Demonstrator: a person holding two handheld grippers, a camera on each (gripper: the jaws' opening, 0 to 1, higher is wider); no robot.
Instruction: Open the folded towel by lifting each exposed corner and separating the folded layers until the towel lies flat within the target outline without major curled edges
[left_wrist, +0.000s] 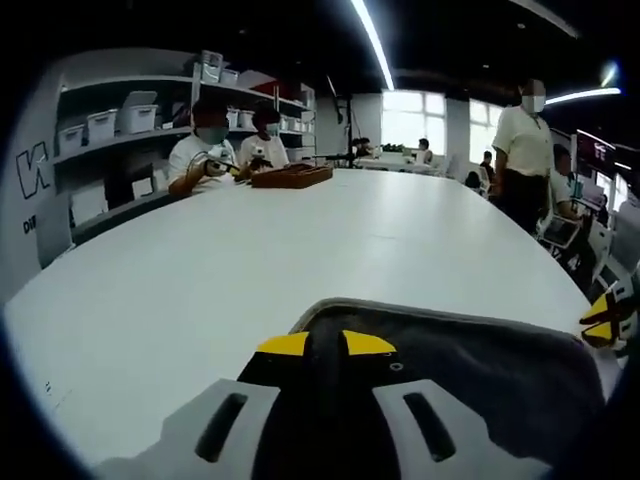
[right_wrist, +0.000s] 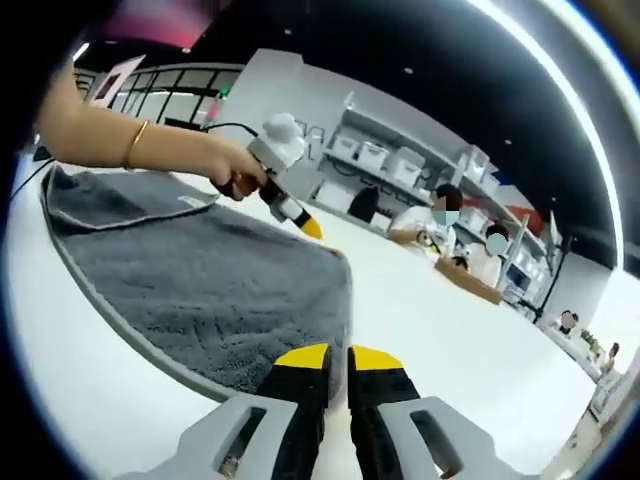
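Towel mostly spread, one fold left at the far corner

In my left gripper view, my left gripper (left_wrist: 327, 345) has its yellow tips nearly together over the dark towel (left_wrist: 470, 375) on the white table (left_wrist: 300, 240); whether it pinches fabric I cannot tell. In my right gripper view, my right gripper (right_wrist: 338, 358) is closed to a slit at the towel's near edge, and a folded flap (right_wrist: 120, 200) remains.

Grey grippers, yellow-tipped black jaws, gold bracelet (right_wrist: 133, 143) on wrist
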